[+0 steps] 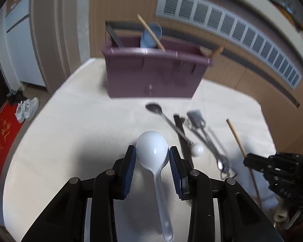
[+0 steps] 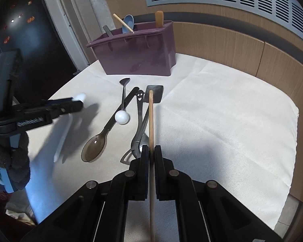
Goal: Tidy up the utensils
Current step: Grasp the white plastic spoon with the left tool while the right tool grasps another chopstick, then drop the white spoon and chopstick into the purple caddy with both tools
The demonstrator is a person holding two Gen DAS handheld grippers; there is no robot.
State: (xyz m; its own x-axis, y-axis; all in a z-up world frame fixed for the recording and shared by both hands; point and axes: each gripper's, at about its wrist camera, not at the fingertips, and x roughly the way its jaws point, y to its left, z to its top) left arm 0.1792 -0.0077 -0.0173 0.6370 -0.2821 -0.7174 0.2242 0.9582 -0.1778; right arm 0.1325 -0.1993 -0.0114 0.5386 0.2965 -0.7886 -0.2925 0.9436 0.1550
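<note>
Caddy [image 1: 151, 76], purple, compartmented, at cloth's far edge, straight ahead of both grippers. Left gripper [image 1: 152, 157]: jaws clamped on white plastic spoon [image 1: 152, 151] at the bowl, handle trailing back toward the camera. Right gripper [image 2: 150, 153]: jaws together on wooden stick [image 2: 151, 121], long axis pointing at caddy. Remaining utensils [image 2: 139, 117] lie between. Red floor mat [image 1: 0, 147]: writing unreadable.

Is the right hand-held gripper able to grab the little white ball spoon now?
Probably not yet. The right hand-held gripper is already shut on the wooden stick, so it is busy. The white ball spoon lies uncovered on the cloth.
</note>
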